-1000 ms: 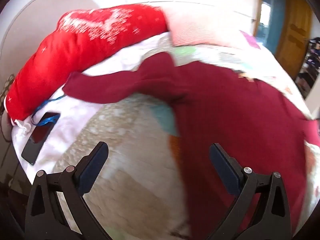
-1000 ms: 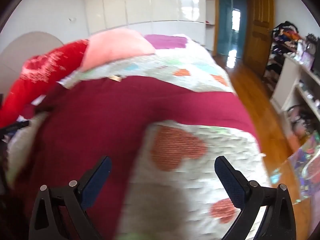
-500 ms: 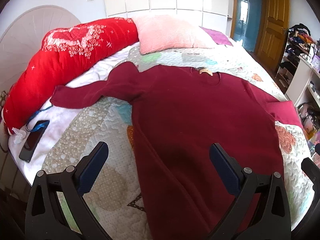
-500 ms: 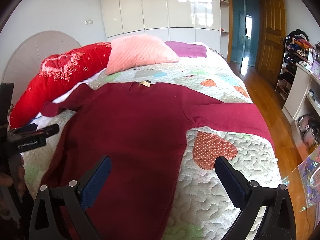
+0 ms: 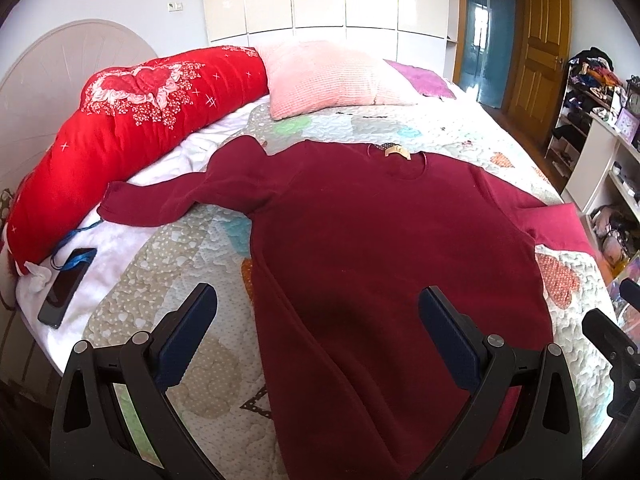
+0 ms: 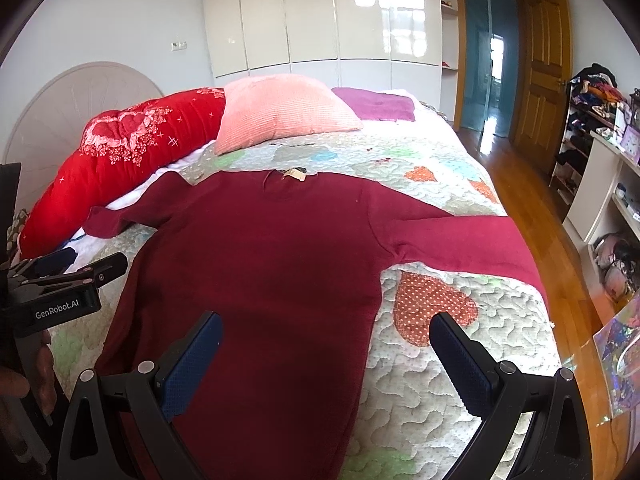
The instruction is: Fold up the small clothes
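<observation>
Left gripper (image 5: 318,322): jaws wide, nothing between them, held above the lower left part of the sweater (image 5: 384,248). Left pad over the quilt (image 5: 172,248), right pad over the maroon fabric. Not touching cloth as far as visible.

Right gripper (image 6: 326,350): jaws wide, empty, above the sweater's lower right edge. Left pad over the fabric, right pad over the quilt near an orange heart patch (image 6: 430,306). Left gripper also seen from the side at the left edge of the right wrist view, with a hand (image 6: 24,384) on its handle.

Sweater lies flat, front up, on the bed, neck away from the cameras, hem toward them. Tan label (image 5: 397,153) at the neckline. Both sleeves spread out: left one bent and reaching toward the red bolster (image 5: 120,120), cuff just beside it; right one runs out to the bed's right edge. Body mostly smooth, unfolded.

Pink pillow (image 5: 332,76) beyond the neck, apart from the sweater. Purple cloth (image 5: 422,80) behind it to the right. Phone (image 5: 66,282) with a blue strap on the white sheet at the left edge, near the end of the bolster, apart from the sleeve. Rounded headboard (image 5: 52,68) behind the bolster.

White wardrobe (image 6: 320,20) on the far wall, wooden door (image 6: 542,72) at right, shelves (image 6: 592,120) with clutter by the wood floor.
</observation>
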`<state>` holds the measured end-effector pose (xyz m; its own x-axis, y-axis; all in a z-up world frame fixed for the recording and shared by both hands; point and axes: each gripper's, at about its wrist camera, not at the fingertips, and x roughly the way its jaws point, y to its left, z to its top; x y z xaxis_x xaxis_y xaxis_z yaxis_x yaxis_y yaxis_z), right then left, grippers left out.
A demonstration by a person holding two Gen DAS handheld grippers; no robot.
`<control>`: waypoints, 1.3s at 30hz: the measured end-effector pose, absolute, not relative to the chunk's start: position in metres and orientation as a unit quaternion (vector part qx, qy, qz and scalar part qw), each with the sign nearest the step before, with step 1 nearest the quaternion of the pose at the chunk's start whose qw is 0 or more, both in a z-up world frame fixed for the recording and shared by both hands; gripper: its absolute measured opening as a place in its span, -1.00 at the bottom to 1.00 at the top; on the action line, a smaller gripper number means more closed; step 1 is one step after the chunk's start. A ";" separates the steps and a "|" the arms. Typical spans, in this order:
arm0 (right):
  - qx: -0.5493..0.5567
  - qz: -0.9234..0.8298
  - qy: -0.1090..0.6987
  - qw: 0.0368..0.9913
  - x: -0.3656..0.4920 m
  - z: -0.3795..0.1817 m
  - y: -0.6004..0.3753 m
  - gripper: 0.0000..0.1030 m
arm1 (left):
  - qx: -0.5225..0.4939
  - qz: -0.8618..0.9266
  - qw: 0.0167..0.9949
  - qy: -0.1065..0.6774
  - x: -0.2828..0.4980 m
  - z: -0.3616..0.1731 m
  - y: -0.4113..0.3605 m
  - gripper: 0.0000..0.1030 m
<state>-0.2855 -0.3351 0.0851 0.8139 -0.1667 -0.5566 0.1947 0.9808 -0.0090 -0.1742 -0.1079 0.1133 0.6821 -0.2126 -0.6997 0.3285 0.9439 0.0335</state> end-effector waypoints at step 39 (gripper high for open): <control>0.029 -0.111 0.300 0.947 -0.251 0.080 -0.335 1.00 | 0.080 -0.148 0.911 0.377 -0.158 0.103 -0.115 0.98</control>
<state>-0.2507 -0.3348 0.0803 0.7960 -0.1921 -0.5740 0.2266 0.9739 -0.0117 -0.1582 -0.1147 0.1028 0.6716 -0.2080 -0.7111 0.3295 0.9435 0.0352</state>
